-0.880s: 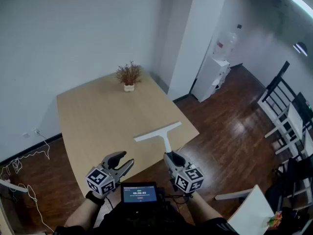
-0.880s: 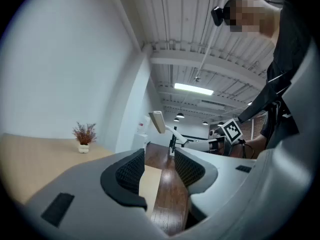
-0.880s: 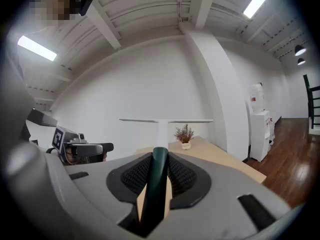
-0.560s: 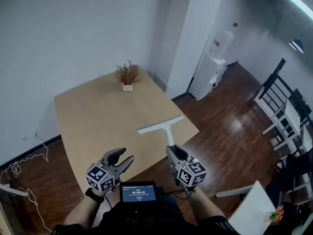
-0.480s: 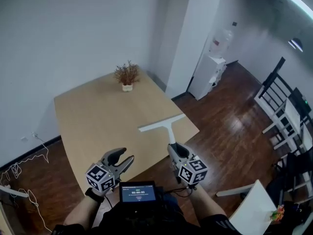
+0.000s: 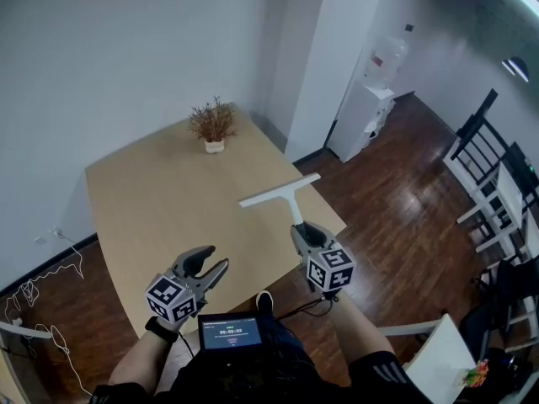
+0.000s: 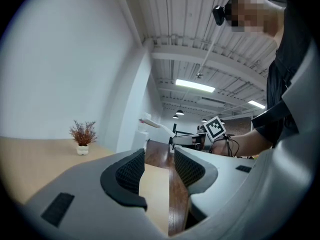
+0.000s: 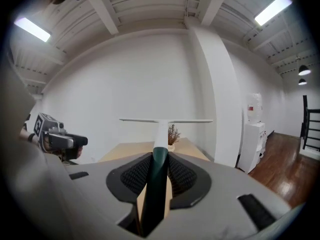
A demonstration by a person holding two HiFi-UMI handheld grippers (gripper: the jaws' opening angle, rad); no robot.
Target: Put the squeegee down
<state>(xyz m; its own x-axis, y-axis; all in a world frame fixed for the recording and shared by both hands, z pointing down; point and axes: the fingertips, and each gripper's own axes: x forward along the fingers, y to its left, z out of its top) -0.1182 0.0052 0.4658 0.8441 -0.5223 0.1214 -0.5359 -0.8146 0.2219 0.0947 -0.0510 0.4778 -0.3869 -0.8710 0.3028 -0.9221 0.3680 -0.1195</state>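
Note:
A squeegee (image 6: pixel 282 193) with a white blade bar and a dark green handle is held up in the air over the near right part of the wooden table (image 6: pixel 160 200). My right gripper (image 6: pixel 306 234) is shut on its handle; in the right gripper view the handle (image 8: pixel 157 171) sits between the pads and the white bar (image 8: pixel 166 120) stands level ahead. My left gripper (image 6: pixel 207 268) hovers at the table's near edge, open, with nothing between its fingers (image 7: pixel 131 171). The left gripper view also shows the squeegee (image 7: pixel 152 124) off to the right.
A small potted dry plant (image 6: pixel 212 124) stands at the table's far edge, near the white wall. A white column (image 6: pixel 324 66) and a water dispenser (image 6: pixel 364 116) are to the right, with dark chairs (image 6: pixel 488 154) further right. Cables (image 6: pixel 38 284) lie on the floor at left.
The squeegee and my right gripper have drifted slightly up and to the right. The left gripper has stayed open near the table's near edge.

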